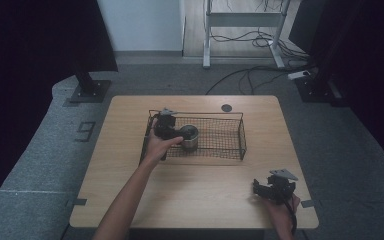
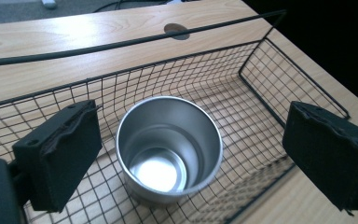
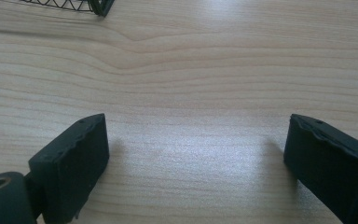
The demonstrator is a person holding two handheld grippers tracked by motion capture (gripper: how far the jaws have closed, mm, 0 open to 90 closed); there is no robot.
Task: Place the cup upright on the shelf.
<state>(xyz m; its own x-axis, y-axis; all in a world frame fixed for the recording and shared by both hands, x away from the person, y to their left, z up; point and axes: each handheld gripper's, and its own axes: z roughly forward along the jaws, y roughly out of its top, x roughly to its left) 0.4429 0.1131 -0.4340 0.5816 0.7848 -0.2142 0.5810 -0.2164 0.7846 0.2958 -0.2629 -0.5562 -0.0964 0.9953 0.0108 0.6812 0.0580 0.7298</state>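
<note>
Since the steel cup [image 2: 168,148] stands upright inside the wire basket [image 2: 261,60], the placing looks done. Above it, the left gripper [image 2: 191,154] gapes wide, empty. Beside the basket, the right gripper [image 3: 196,158] rests wide, holding nothing; only withdrawal remains.

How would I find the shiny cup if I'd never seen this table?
Look at the wooden table, then at the black wire basket on its far half. Near the basket's left end stands a steel cup, upright and empty. It is the one shiny, round thing inside the dark mesh.
</note>
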